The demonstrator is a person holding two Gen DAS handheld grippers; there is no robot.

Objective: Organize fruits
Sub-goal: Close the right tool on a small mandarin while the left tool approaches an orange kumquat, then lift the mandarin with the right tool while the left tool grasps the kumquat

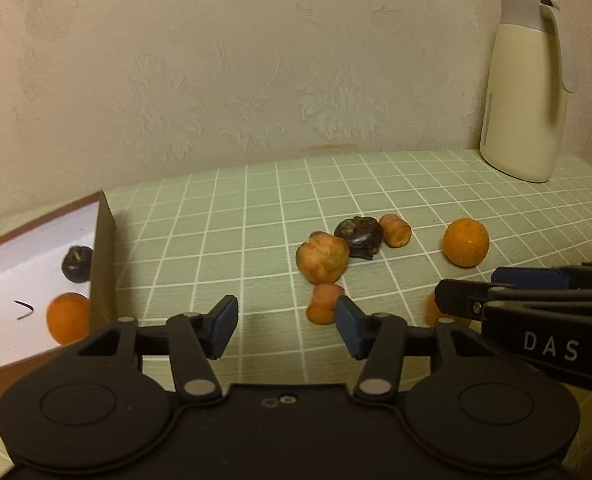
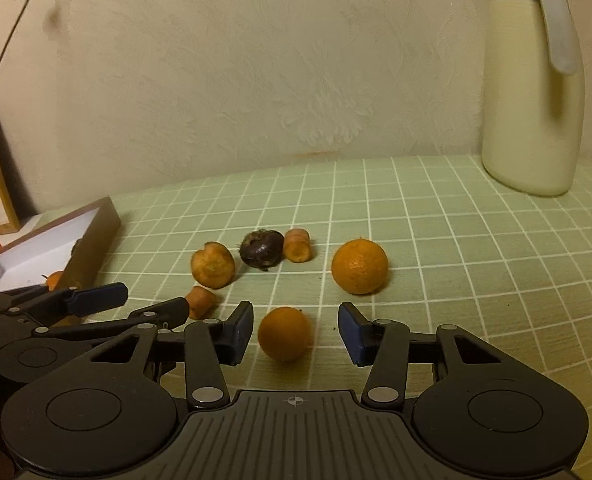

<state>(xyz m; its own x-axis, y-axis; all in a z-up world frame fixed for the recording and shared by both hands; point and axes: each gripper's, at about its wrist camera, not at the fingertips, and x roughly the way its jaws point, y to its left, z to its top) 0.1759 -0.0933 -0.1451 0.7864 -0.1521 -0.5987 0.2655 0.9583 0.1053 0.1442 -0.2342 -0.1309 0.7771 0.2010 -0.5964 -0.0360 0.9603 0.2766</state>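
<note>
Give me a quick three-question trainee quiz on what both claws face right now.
1. True or false: the right claw is clamped on the small orange.
2. Which fruits already lie in the box?
3. Which stands at the table's far right: A kettle, B cream jug, C bowl?

Key: 1 false, pads stand apart from it. 2 one orange and one dark fruit. 3 B.
</note>
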